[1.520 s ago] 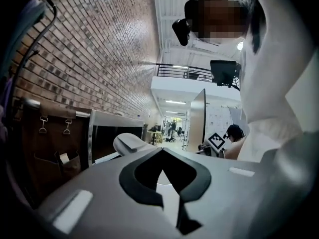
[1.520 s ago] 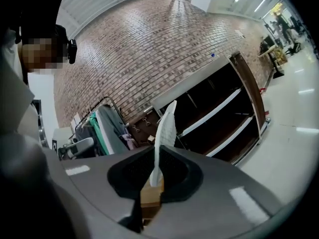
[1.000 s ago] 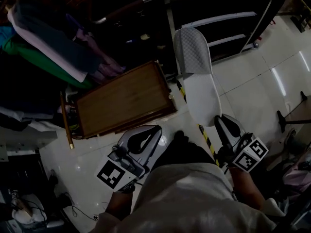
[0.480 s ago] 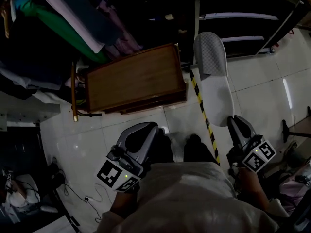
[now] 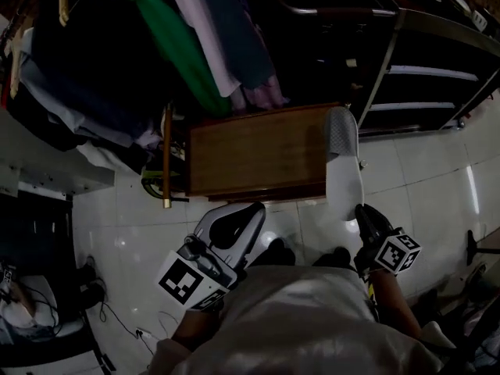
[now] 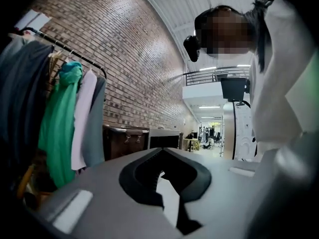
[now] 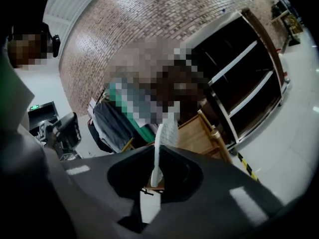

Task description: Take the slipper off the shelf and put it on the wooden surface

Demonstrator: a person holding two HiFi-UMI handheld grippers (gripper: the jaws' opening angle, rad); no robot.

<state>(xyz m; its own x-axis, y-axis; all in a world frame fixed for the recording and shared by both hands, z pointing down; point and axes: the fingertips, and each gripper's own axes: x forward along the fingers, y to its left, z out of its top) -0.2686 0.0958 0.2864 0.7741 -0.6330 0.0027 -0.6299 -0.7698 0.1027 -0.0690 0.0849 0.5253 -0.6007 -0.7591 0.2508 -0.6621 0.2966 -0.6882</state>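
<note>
Wooden surface (image 5: 258, 151), slipper (image 5: 342, 174) pinched in right hand-held gripper (image 5: 361, 209)

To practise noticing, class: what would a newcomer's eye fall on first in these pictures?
The pale slipper, pinched at its heel by the right gripper, its toe reaching over the right end of the wooden surface. Behind that, a bright green garment hangs among darker clothes at the top.

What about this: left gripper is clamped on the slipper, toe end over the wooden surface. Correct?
No, wrong gripper: the right gripper is clamped on the slipper, toe end over the wooden surface. The right gripper view shows the slipper between its jaws.
</note>
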